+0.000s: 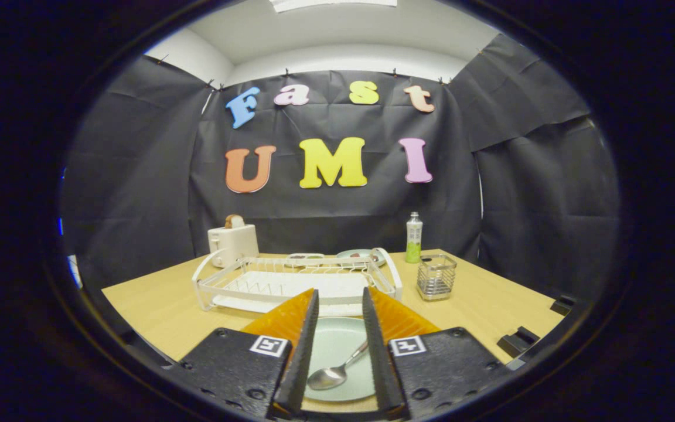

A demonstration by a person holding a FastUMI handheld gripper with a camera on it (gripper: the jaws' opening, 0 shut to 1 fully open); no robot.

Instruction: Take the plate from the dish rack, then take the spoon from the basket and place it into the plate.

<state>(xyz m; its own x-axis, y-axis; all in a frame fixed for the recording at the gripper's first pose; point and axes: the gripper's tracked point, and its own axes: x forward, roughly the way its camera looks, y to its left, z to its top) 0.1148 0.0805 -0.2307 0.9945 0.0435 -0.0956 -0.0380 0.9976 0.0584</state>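
A pale green plate lies flat on the wooden table, just below and between the fingers of my gripper. A metal spoon rests in the plate, bowl toward me, and its handle runs up to the right finger, which hides the end. The gripper is open; the fingers stand apart above the plate and hold nothing. Just beyond the fingertips sits the white dish rack, with no plate in its slots. Right of the rack stands the wire basket.
A white toaster with bread in it stands behind the rack's left end. Two small dishes lie behind the rack. A bottle stands behind the basket. Black cloth walls close the table on three sides.
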